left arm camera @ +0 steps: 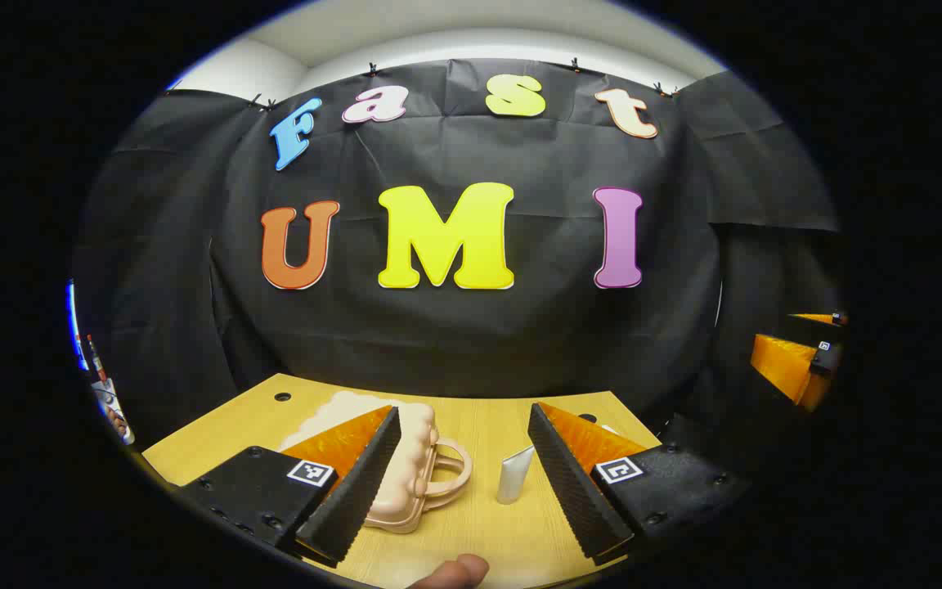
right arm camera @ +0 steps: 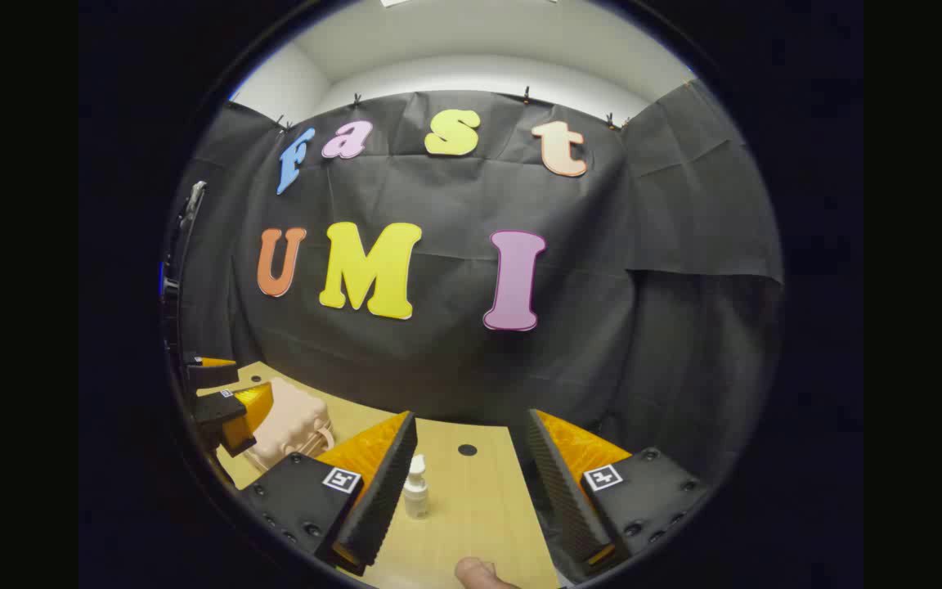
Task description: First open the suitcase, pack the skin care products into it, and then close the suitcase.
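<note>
Suitcase [left arm camera: 405, 474] lies closed ahead of the wide-open, empty left tool [left arm camera: 471, 491]; a bottle [right arm camera: 415, 491] stands between the right tool's [right arm camera: 471, 499] spread, empty fingers.

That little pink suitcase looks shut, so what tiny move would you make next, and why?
Probably ease the left claw forward and down toward the suitcase. It lies closed on the table, handle facing the open claw, and both the tube and small bottle stand outside, so opening comes first.
</note>
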`<state>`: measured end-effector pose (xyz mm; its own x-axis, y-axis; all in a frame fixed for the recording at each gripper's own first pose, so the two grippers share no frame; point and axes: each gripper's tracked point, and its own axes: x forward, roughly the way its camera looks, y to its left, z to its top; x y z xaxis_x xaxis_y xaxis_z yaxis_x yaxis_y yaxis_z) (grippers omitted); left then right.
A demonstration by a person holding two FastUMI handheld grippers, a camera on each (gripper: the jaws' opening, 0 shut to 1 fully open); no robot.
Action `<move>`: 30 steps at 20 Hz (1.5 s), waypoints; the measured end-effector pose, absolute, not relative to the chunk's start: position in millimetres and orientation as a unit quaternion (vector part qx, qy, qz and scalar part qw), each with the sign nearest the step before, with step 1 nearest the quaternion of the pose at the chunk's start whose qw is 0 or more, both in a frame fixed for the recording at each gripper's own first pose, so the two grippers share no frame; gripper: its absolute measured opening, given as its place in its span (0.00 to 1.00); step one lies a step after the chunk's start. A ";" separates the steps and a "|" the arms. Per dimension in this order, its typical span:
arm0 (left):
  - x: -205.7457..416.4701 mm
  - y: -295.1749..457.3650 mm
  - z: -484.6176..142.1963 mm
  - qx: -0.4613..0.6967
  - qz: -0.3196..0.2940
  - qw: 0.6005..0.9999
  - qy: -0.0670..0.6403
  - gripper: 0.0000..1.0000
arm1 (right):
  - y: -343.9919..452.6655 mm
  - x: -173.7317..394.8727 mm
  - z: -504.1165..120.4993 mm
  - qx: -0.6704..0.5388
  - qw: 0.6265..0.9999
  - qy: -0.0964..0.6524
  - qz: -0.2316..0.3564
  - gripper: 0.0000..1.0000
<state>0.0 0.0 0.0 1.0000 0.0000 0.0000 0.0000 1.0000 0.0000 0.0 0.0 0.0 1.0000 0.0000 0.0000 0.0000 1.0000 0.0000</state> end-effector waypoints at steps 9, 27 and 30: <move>11.3 12.6 -0.5 0.007 -0.001 1.000 -0.008 1.00 | 19.8 2.9 -4.7 -0.025 1.000 0.012 0.014 0.80; 80.2 15.8 -138.9 0.388 -0.040 0.920 0.033 0.98 | -54.4 -15.4 -69.2 0.009 0.996 0.077 -0.050 0.80; 91.0 12.8 -166.0 0.463 -0.053 0.884 0.047 0.98 | -59.7 -18.4 -83.3 0.017 0.994 0.093 -0.051 0.80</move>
